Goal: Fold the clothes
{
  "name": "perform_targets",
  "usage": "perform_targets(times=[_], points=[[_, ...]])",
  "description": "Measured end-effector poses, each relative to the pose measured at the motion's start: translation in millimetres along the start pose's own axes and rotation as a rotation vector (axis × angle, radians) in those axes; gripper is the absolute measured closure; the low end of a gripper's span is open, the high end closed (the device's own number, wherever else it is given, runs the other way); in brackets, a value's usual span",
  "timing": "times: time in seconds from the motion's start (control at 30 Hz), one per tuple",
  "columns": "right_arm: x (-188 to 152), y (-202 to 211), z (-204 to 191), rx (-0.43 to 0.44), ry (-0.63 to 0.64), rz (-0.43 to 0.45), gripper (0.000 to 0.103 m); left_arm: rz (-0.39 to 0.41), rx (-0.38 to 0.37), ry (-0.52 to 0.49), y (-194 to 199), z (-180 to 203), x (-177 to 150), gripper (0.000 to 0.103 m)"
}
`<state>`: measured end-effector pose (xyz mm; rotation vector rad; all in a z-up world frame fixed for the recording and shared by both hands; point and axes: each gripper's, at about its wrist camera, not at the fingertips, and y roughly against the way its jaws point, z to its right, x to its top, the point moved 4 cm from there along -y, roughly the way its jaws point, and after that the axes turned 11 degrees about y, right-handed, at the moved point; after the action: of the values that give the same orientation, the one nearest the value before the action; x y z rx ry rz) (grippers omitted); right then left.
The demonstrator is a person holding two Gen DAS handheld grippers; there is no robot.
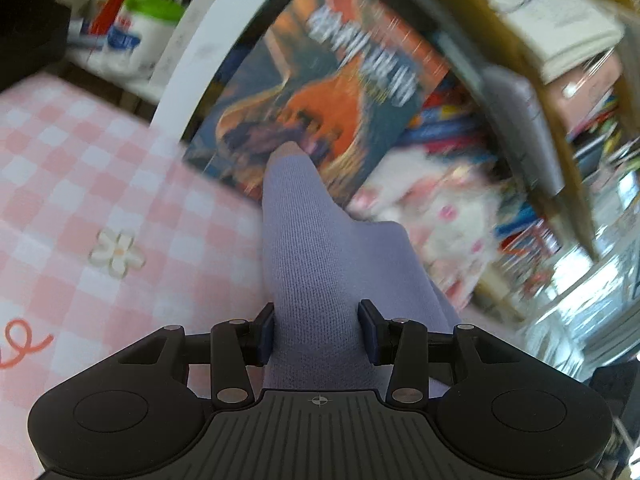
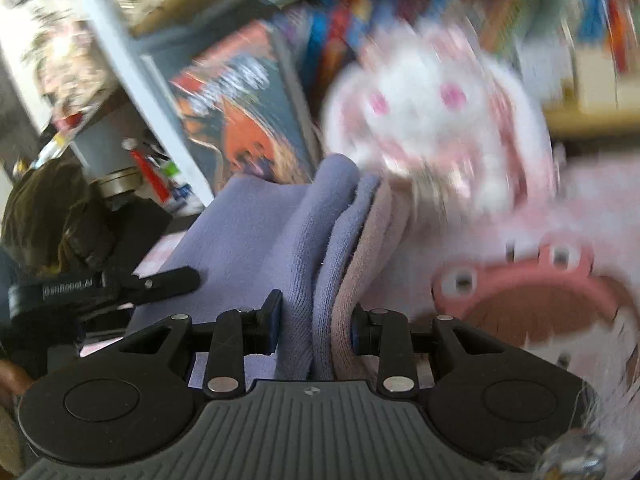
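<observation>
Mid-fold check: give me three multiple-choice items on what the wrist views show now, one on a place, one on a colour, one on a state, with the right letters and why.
1. Where is the checked cloth in the left wrist view?
A. To the left of the held garment
B. Draped over the claw
C. On the bookshelf

2. What colour is the garment in the claws?
A. Lavender
B. Green
C. Black

3. What is the state of the right claw?
A. Wide open and empty
B. Shut on bunched folds of the garment
C. Gripping a book

Answers:
1 A: the pink checked cloth spreads left of the lavender garment held by the left claw.
2 A: the knit fabric reads lavender in both views.
3 B: the right claw has its pads pressed against several layers of the garment.
</observation>
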<state>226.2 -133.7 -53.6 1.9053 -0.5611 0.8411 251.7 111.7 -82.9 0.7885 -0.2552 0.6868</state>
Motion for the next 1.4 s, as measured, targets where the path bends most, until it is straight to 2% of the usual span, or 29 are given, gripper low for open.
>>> perform_targets(times=[0.03,0.13,0.23,0.43,0.63,0.87,1.0,1.07,1.13,1.27,1.4], points=[[-6,-5,6,-0.005,-0.037,-0.021,0.073,-0.004,0.007,0.000,-2,-4,-2,0.055],[-19,-9,19,0.000,-0.134,-0.037,0.067,-0.005,0.008,0.013,-2,-11,-6,0.053],[-19,-8,19,-0.005,-0.149,-0.040,0.063,-0.001,0.027,0.015,0,-11,-5,0.048],[-12,8,12,-0.065,-0.092,-0.029,0.051,0.043,0.078,-0.016,16,-2,-2,0.040],[-13,39,5,-0.127,-0.058,0.023,0.042,0.111,0.092,-0.055,47,6,-9,0.038],[-29,74,-25,-0.245,0.084,0.062,0.032,0.138,0.180,-0.166,74,20,-49,0.031],[-46,88,-38,-0.341,0.165,0.048,0.032,0.128,0.270,-0.234,81,25,-73,0.031],[-56,93,-43,-0.377,0.191,0.036,0.032,0.121,0.288,-0.263,83,28,-83,0.031],[-63,99,-47,-0.407,0.203,0.030,0.031,0.126,0.297,-0.282,86,30,-92,0.031],[-75,109,-52,-0.437,0.197,0.032,0.024,0.146,0.319,-0.318,92,35,-108,0.031],[-85,116,-56,-0.456,0.192,0.034,0.019,0.165,0.339,-0.365,95,40,-120,0.025]])
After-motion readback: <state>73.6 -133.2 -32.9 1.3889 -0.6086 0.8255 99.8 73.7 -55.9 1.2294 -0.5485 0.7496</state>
